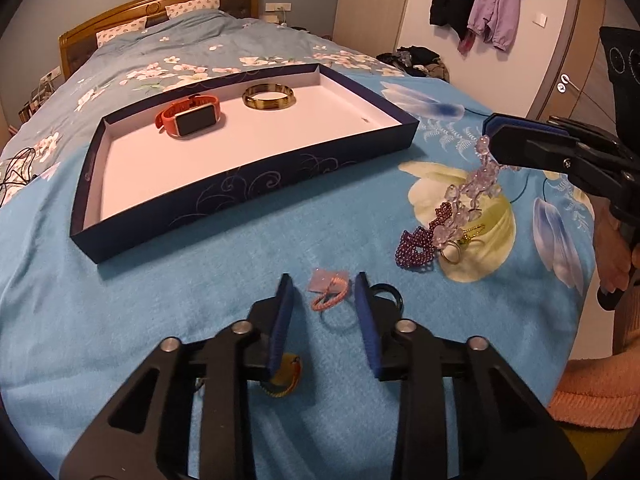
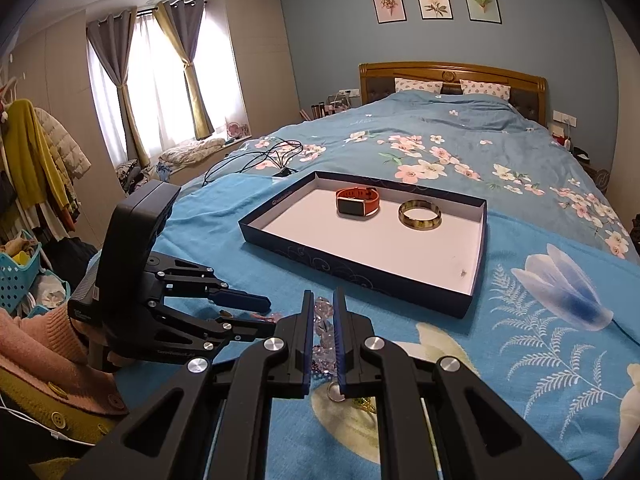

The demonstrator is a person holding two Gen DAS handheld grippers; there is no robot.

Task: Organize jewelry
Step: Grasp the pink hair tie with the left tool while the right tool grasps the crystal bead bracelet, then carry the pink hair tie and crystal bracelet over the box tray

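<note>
A dark blue tray with a white floor lies on the bed; it holds an orange smartwatch and a gold bangle. The tray, watch and bangle also show in the right wrist view. My right gripper is shut on a clear crystal bead strand, lifting its end; the strand sits between the jaws. Purple beads and a gold ring lie under it. My left gripper is open around a pink hair tie.
A yellow-blue item lies under the left gripper's left finger, a black ring by its right finger. Black cables lie on the bed beyond the tray. A blue basket and clothes stand left of the bed.
</note>
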